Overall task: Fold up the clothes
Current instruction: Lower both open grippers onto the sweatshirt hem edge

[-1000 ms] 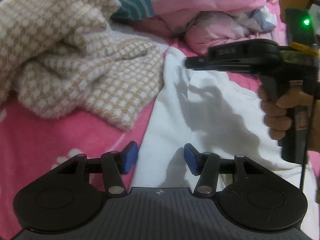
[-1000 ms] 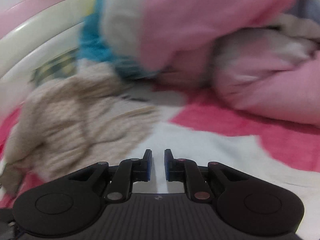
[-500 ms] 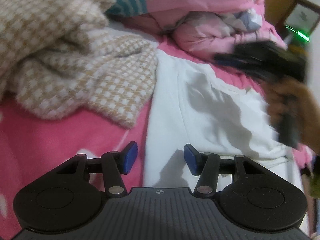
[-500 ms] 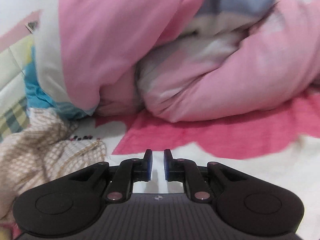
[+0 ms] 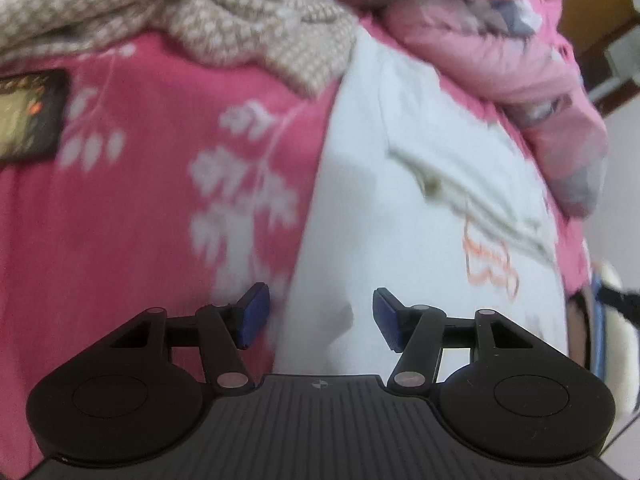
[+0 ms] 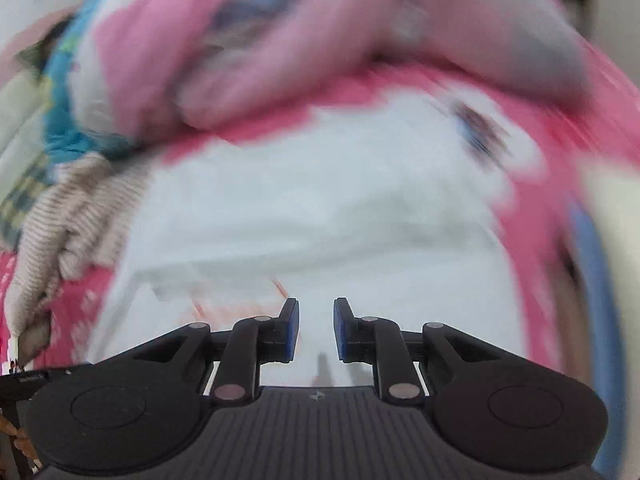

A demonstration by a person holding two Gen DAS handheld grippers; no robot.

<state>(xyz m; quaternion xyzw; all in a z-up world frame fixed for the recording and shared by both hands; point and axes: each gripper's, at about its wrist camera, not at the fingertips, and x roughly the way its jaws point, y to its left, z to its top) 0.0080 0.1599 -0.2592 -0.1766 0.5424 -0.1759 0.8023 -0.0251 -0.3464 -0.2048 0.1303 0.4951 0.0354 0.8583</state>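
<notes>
A white garment (image 5: 420, 216) with an orange print lies spread on the pink floral bed cover (image 5: 120, 220). My left gripper (image 5: 320, 316) is open and empty, above the garment's left edge. In the right wrist view, which is blurred, the white garment (image 6: 320, 208) fills the middle. My right gripper (image 6: 316, 330) hovers over it with a narrow gap between its blue pads and nothing between them.
A beige checked knit (image 5: 200, 12) is heaped at the back left and shows in the right wrist view (image 6: 72, 224). A pink quilt (image 5: 500, 52) is piled at the back right. A dark flat object (image 5: 28, 116) lies at the far left.
Both grippers have pulled back toward the near end of the white garment. The right gripper has left the left wrist view, and its jaws have opened slightly. The left jaws stay open.
</notes>
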